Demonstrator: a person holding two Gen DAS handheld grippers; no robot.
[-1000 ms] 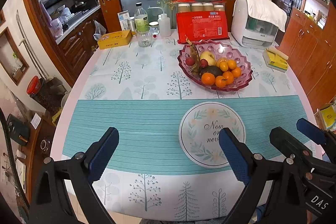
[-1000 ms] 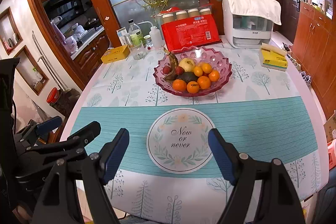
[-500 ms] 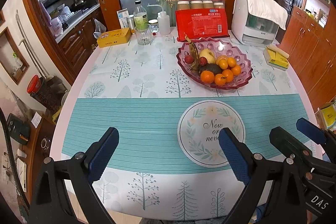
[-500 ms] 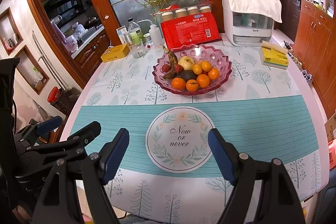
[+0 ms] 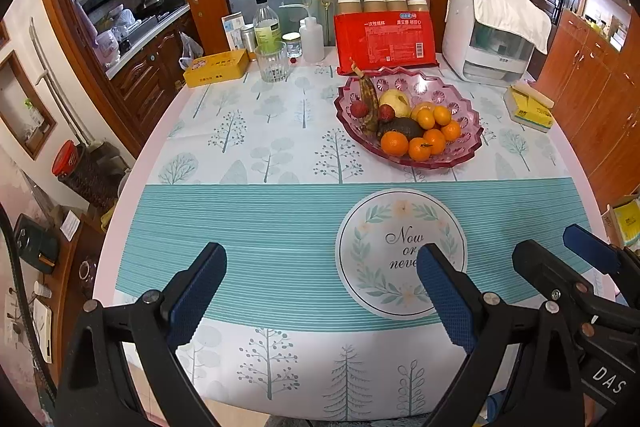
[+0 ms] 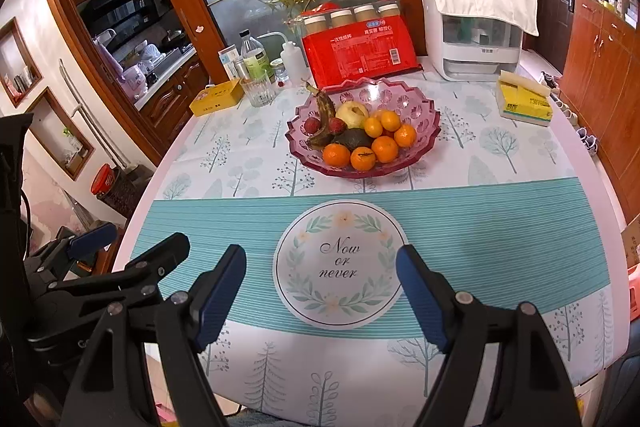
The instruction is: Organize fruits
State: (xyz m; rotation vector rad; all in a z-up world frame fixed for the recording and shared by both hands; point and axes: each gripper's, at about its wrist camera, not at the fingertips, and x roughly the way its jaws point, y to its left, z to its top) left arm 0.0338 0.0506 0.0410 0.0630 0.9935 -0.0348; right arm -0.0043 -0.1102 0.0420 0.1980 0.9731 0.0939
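Note:
A pink glass fruit bowl (image 5: 468,143) (image 6: 424,119) stands past the middle of the round table. In it lie several oranges (image 5: 394,143) (image 6: 336,154), a dark banana (image 5: 369,99) (image 6: 325,115), a pale apple (image 5: 394,101) (image 6: 352,114), an avocado (image 5: 400,127) (image 6: 354,138) and two red lychees (image 6: 312,125). My left gripper (image 5: 322,267) hangs open above the table's near edge, nothing between its fingers. My right gripper (image 6: 320,267) hovers open over the round "Now or never" print (image 6: 340,263), also empty. Each gripper shows at the edge of the other's view.
At the table's back stand a yellow tin (image 5: 216,67), a glass (image 5: 273,61), bottles (image 5: 267,27), a red pack of paper cups (image 5: 384,39) and a white appliance (image 5: 492,35). A yellow box (image 5: 528,107) lies at the right. Wooden cabinets flank both sides.
Both views have shifted slightly; the bowl sits a little lower and nearer in the right wrist view. Neither gripper's jaws have moved.

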